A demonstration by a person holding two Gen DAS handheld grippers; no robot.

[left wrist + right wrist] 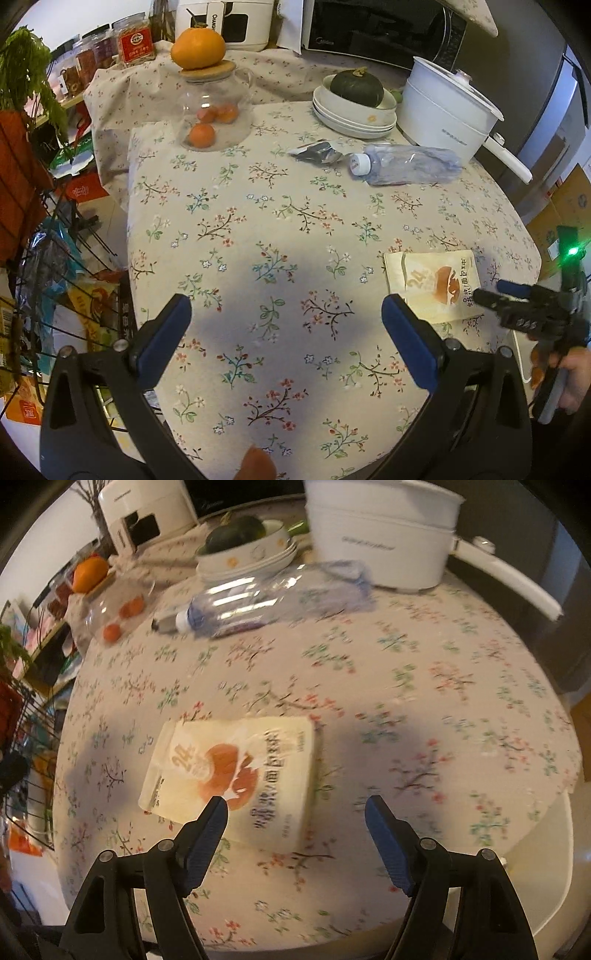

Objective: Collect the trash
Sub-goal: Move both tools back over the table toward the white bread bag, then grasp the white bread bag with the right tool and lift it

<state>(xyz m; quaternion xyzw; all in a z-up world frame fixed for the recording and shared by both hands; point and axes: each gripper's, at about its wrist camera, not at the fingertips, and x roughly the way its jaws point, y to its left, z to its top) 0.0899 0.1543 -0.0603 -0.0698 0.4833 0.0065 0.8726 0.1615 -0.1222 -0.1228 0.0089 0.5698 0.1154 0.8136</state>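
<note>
We are holding the right claw (pixel 295 808) spread wide, empty, over the snack bag (pixel 236 771) lying just ahead; left claw (pixel 286 314) also released, crushed bottle (pixel 406 164) far ahead.

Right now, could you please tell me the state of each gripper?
Left gripper: open, holding nothing.
Right gripper: open, empty, just short of the snack packet.
</note>
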